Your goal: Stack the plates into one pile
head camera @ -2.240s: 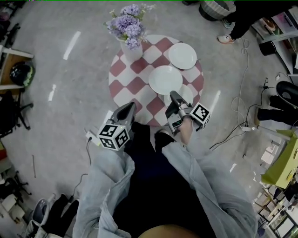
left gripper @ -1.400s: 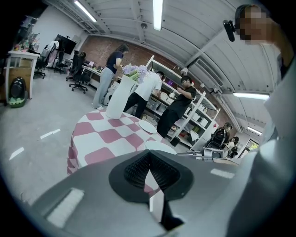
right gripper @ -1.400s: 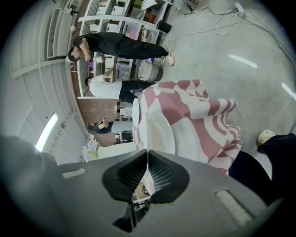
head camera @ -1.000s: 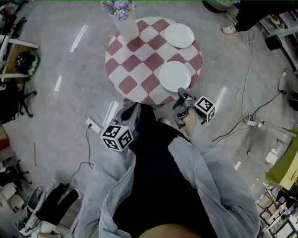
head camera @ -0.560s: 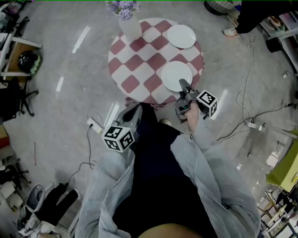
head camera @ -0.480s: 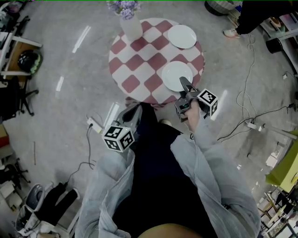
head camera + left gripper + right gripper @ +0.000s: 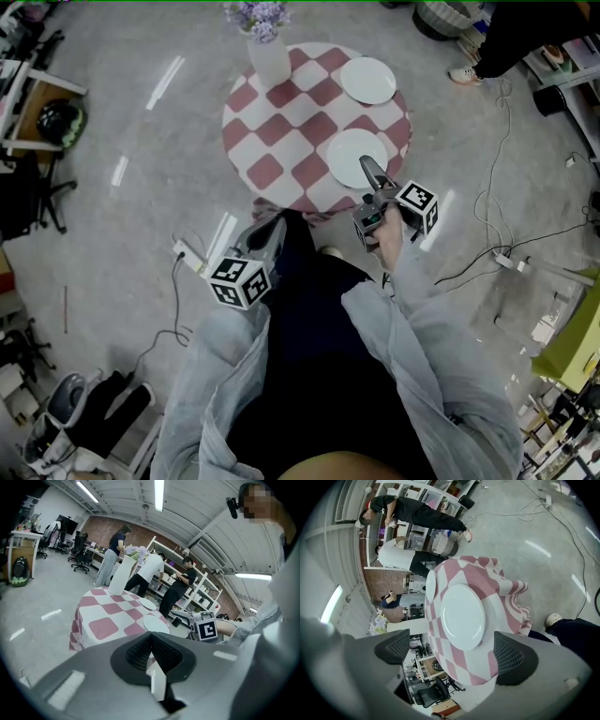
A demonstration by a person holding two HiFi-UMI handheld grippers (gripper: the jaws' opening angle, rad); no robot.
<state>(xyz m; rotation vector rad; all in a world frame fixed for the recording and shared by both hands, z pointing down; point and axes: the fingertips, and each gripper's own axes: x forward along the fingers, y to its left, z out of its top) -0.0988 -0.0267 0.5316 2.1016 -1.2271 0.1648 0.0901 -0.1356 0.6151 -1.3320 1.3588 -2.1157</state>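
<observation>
White plates sit at two spots on the checked surface [image 7: 281, 131], so the pile is not finished. The near plate [image 7: 352, 155] lies close to the edge on the person's side. The far plate [image 7: 367, 80] lies well apart from it toward the back edge, right of the vase [image 7: 270, 58]. From these views I cannot tell whether the near plate is single or already a stack.

Right gripper [image 7: 366, 169]: jaws opening, now wide. Its tips are at the rim of the near plate, with the pads clear of it and nothing gripped. Left gripper [image 7: 270, 230]: jaws closed together and empty, hanging below the surface edge.

Risks, as judged from here:
- The near plate is close to the draped cloth edge. A jaw that catches the rim or the cloth on pulling back could drag the plate toward the drop.
- The far plate has to be pinched by a thin, smooth rim, so a shallow grip could let it tilt or slip during the carry.
- Setting it down off-centre would leave the pile overhanging on the edge side.
- The vase looks top-heavy, so a reach that swings wide to the left could knock it.
</observation>
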